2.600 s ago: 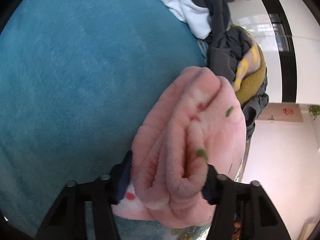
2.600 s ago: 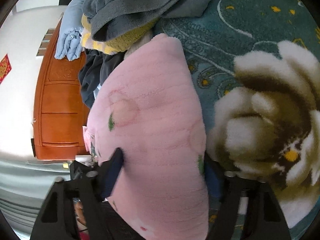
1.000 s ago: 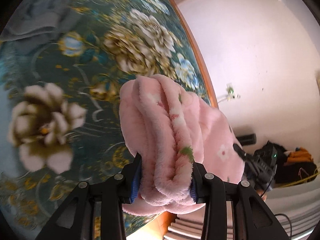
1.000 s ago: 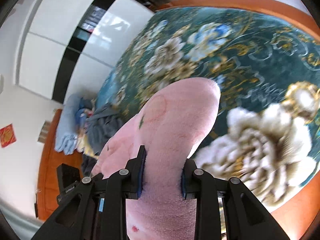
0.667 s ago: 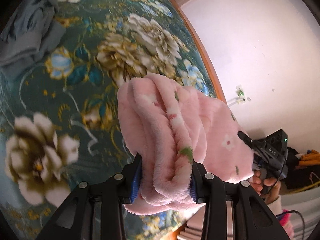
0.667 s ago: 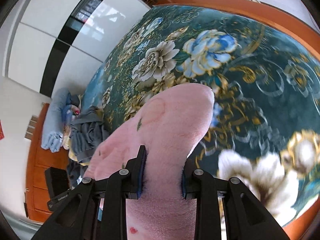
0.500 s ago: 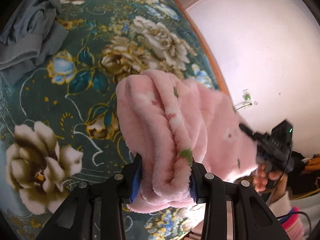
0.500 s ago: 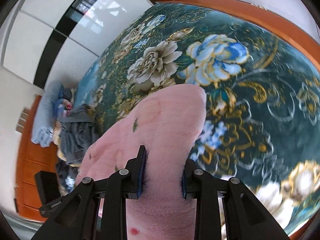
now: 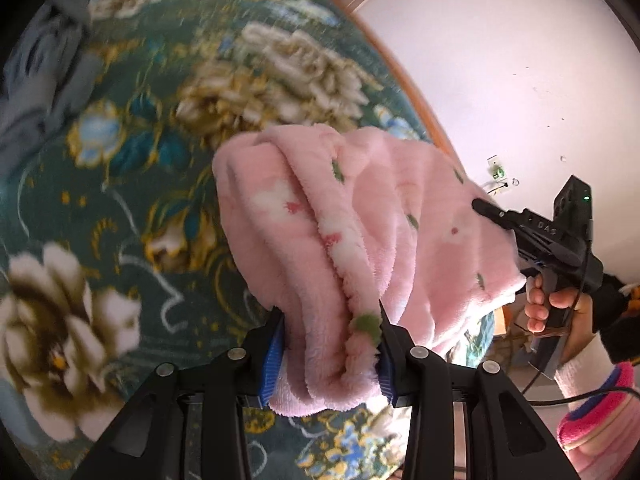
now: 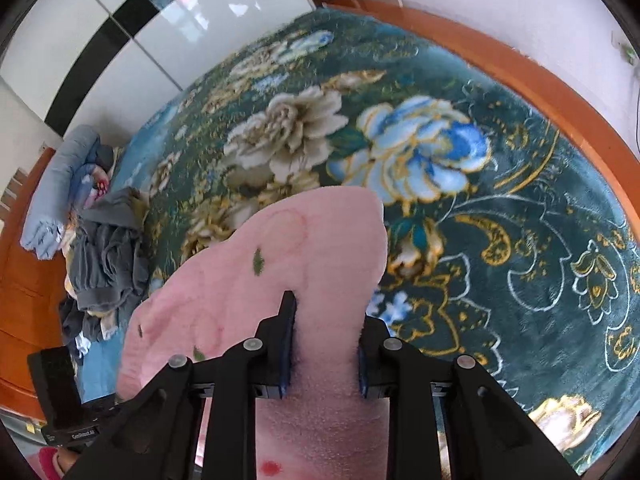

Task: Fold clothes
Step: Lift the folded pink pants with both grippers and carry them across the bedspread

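A fluffy pink garment [image 9: 352, 240] with small flower and leaf prints is folded into a thick bundle and held in the air above the bed. My left gripper [image 9: 330, 344] is shut on one end of it, several layers bunched between the jaws. My right gripper [image 10: 326, 340] is shut on the other end [image 10: 304, 256]; it shows in the left wrist view [image 9: 540, 236] at the garment's far side, held in a hand.
Below lies a dark green floral blanket [image 10: 500, 220] on a bed with an orange wooden frame [image 10: 532, 80]. A pile of grey and other clothes [image 10: 104, 256] and a blue pillow [image 10: 56, 196] sit at the far end. A white wall [image 9: 520, 60] stands beside the bed.
Both grippers have carried the pink bundle away from the clothes pile and the plain blue cover, over the floral blanket toward the wall side. Both grips have stayed shut on it.
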The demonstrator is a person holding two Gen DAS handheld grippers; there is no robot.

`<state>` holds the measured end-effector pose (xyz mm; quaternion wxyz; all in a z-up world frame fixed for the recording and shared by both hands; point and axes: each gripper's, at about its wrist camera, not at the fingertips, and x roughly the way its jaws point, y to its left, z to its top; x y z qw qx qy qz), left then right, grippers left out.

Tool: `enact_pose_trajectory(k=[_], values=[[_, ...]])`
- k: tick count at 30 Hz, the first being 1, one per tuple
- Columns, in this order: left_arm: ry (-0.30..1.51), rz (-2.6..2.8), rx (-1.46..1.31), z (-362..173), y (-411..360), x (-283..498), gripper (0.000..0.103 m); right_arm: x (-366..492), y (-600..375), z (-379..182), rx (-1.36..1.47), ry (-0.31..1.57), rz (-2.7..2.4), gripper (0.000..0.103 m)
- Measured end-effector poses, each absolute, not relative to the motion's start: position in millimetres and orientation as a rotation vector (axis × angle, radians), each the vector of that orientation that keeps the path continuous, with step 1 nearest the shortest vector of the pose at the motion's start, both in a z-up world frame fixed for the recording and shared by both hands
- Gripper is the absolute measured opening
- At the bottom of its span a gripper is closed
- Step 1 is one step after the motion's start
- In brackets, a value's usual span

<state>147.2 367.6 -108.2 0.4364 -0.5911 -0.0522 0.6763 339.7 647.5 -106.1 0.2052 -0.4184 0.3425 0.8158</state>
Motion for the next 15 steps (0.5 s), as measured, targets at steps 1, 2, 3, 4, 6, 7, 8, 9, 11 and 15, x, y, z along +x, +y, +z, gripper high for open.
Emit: enact_pose_trajectory(k=[1,2,3,4,6,7,8,9,11,15], values=[[-0.126,1.674,-1.498,-113,368,147,0.042,340,648,-111,-1.182,0.952,2.254,0.025],[-0.123,1.666,-1.524,-118,368,148,0.042,340,648,-117,-1.211,0.949,2.227,0.025],[-0.120,1.660,-1.548,-124,367,148,0.042,339,647,-123,-1.236,0.947,2.206,0.025],[-0.118,1.655,-1.571,-131,366,150,0.042,338,645,-128,-1.255,0.942,2.195,0.025],[-0.124,1.644,-1.606,-141,361,151,0.046,337,643,-134,-1.276,0.933,2.182,0.025],[-0.141,1.637,-1.614,-142,357,150,0.046,337,644,-135,-1.272,0.944,2.181,0.025],[-0.158,1.629,-1.621,-143,353,150,0.046,338,645,-137,-1.269,0.954,2.180,0.025],[-0.176,1.618,-1.631,-143,349,148,0.047,339,645,-137,-1.270,0.961,2.180,0.026],[-0.188,1.611,-1.632,-137,343,146,0.048,339,646,-134,-1.278,0.964,2.182,0.030],[-0.167,1.644,-1.601,-120,336,143,0.050,344,643,-126,-1.284,0.940,2.196,0.037]])
